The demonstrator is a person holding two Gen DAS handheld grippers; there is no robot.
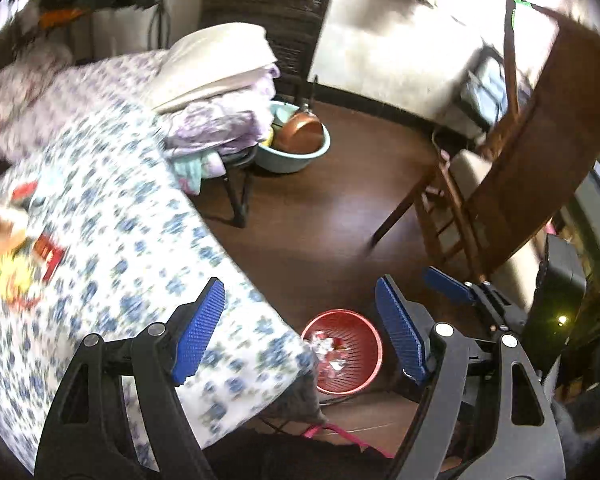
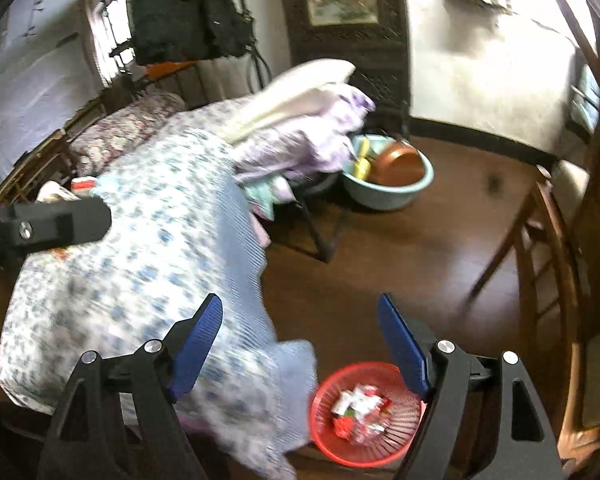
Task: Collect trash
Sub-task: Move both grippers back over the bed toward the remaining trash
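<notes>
Hovering empty, your left gripper point(image 1: 300, 336) and right gripper point(image 2: 300, 352) are both spread wide. Bin point(image 2: 370, 416) sits on the floor beside the surface point(image 1: 112, 240), handy for drops; remaining trash point(image 1: 16, 264) lies at the surface's far left.

No readable text, label, brand or number in either view. Red packet point(image 1: 49, 254) on floral table cover point(image 1: 140, 240), 9 o'clock in left wrist view: yellowish print, too blurred to read. Wrappers point(image 2: 360, 414) in red basket point(image 2: 404, 446), 6 o'clock in right wrist view: markings illegible.
</notes>
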